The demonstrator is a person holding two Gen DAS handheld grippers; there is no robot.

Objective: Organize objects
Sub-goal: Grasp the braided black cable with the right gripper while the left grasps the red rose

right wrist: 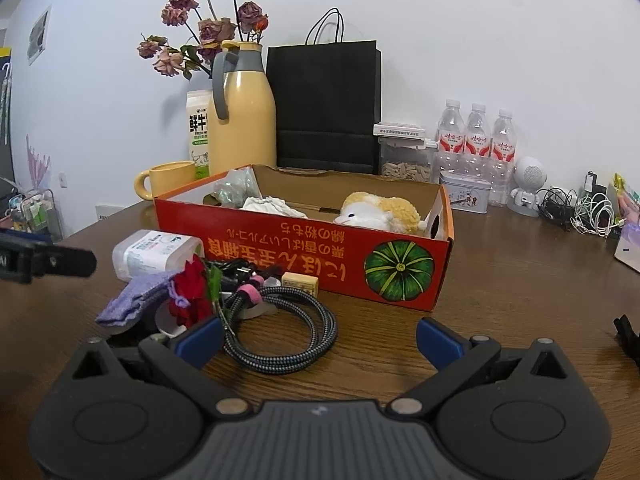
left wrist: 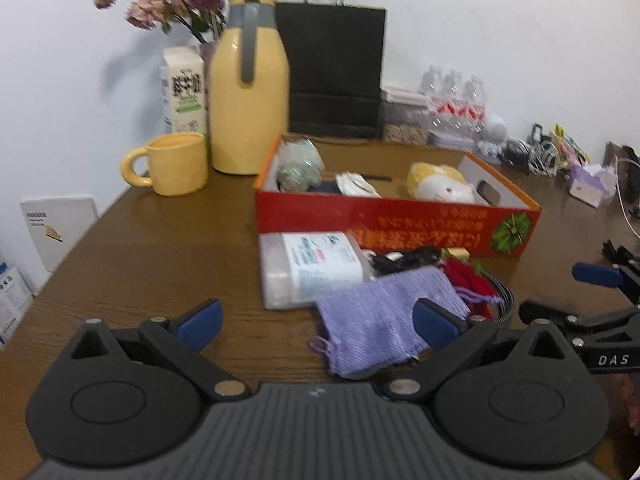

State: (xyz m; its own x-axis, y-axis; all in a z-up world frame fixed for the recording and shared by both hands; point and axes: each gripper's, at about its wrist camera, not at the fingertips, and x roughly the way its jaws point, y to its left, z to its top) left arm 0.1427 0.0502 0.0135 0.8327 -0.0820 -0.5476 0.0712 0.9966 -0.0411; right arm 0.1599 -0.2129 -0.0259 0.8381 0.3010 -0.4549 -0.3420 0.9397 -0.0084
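A shallow red cardboard box (right wrist: 304, 256) with an orange rim, upside-down yellow lettering and a green pumpkin print on its near wall sits mid-table on the brown wooden table (right wrist: 500, 280). Inside it lie a yellow-and-white plush toy (right wrist: 380, 210), a crumpled white packet (right wrist: 272, 205) and a greenish bundle (right wrist: 236, 190) at the far left corner. Just in front of the box's near wall is a loose cluster: a clear plastic case with a white label (left wrist: 312, 268), a lilac knitted pouch (left wrist: 380, 324) with a drawstring loop, a red fabric flower (right wrist: 192, 292), a coiled braided cable (right wrist: 280, 336) with a pink tie, and a small tan block (right wrist: 300, 282). The left gripper (left wrist: 316, 322) hangs over the near edge of the pouch, jaws spread wide and holding nothing. The right gripper (right wrist: 318, 338) stands near the cable, jaws equally wide and empty. Behind the box stand a yellow mug (left wrist: 178, 164) and a yellow jug (left wrist: 250, 96).
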